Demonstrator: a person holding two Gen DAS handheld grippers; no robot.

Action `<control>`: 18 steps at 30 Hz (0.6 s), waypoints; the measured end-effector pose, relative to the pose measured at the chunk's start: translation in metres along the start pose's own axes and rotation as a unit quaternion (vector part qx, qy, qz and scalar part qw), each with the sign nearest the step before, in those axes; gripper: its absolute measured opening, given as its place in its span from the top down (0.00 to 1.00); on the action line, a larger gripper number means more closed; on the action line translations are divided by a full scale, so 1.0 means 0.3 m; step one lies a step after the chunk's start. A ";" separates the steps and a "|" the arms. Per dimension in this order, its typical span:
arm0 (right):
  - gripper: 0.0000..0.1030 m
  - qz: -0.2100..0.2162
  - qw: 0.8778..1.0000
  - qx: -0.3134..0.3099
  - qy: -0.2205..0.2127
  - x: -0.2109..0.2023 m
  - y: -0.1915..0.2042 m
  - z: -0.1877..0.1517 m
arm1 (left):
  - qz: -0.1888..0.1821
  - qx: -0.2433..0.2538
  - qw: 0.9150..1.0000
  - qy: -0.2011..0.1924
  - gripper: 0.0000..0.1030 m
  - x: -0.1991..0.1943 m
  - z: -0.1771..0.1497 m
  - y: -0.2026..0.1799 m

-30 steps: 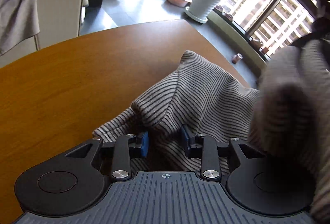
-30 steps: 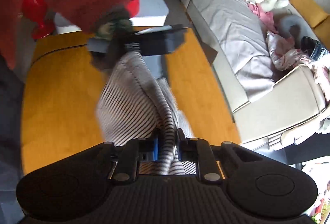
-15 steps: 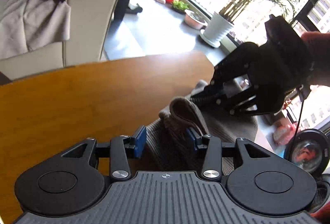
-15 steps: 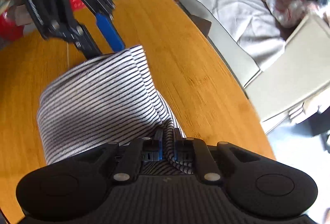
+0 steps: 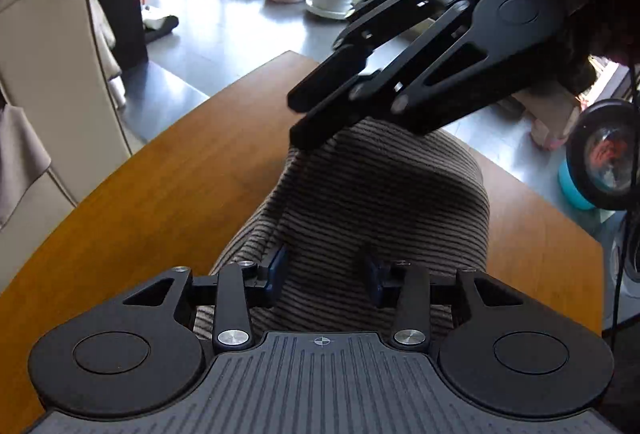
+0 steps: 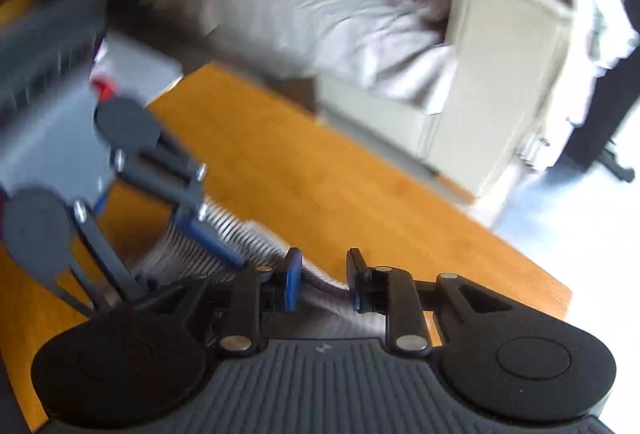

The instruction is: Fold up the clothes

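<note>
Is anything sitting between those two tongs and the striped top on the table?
Nothing visible is. The left tongs are open with the striped top lying directly between the pads. The right tongs are open too, right over the same cloth. Only bare wooden table lies around it.

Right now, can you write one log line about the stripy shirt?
left gripper: open over striped garment | right gripper: open, just let go | garment: on wooden table

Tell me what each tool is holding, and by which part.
Nothing, it seems: left tool and right tool both stand open, with the striped garment lying loose in each gap.
</note>
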State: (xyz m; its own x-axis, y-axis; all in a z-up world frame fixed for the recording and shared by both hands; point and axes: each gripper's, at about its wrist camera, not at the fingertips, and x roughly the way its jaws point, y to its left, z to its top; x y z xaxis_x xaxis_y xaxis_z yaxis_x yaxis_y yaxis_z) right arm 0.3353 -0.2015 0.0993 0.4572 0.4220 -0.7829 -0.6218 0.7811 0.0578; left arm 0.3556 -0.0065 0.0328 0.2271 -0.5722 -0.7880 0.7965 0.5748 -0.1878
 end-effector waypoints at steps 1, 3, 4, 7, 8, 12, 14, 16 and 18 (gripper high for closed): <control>0.78 -0.012 0.999 0.022 -0.021 -0.047 -0.007 -0.012 | -0.002 -0.001 1.000 0.000 0.56 0.002 -0.002 0.003; 0.78 -0.001 0.997 0.057 -0.054 -0.116 -0.003 -0.045 | -0.007 -0.003 1.000 0.001 0.56 0.003 -0.005 0.010; 0.78 0.003 0.995 0.076 -0.060 -0.128 0.005 -0.066 | -0.011 -0.010 1.000 0.003 0.56 0.000 -0.003 0.017; 0.78 -0.015 0.993 0.109 -0.038 -0.077 0.026 -0.125 | -0.015 -0.022 1.000 0.011 0.56 -0.006 0.010 0.033; 0.78 -0.037 0.993 0.115 -0.016 -0.024 0.030 -0.148 | -0.016 -0.024 0.999 0.014 0.56 -0.009 0.015 0.038; 0.73 -0.069 0.989 0.132 -0.003 0.068 0.017 -0.200 | -0.005 -0.018 1.000 0.020 0.56 -0.016 0.027 0.041; 0.71 -0.073 0.990 0.119 0.001 0.058 0.027 -0.187 | -0.007 -0.019 1.000 0.020 0.56 -0.021 0.023 0.047; 0.71 -0.071 0.989 0.127 0.004 0.044 0.026 -0.189 | -0.008 -0.020 1.000 0.020 0.56 -0.025 0.019 0.050; 0.71 -0.070 0.985 0.159 -0.003 0.009 0.021 -0.190 | -0.006 -0.020 1.000 0.018 0.56 -0.025 0.016 0.045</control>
State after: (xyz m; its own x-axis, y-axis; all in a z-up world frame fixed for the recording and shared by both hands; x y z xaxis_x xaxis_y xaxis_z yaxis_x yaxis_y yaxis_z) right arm 0.2962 -0.2218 0.0622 0.5277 0.3022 -0.7939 -0.3225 0.9359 0.1419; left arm 0.3673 0.0028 0.0390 0.1969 -0.5576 -0.8064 0.7752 0.5922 -0.2201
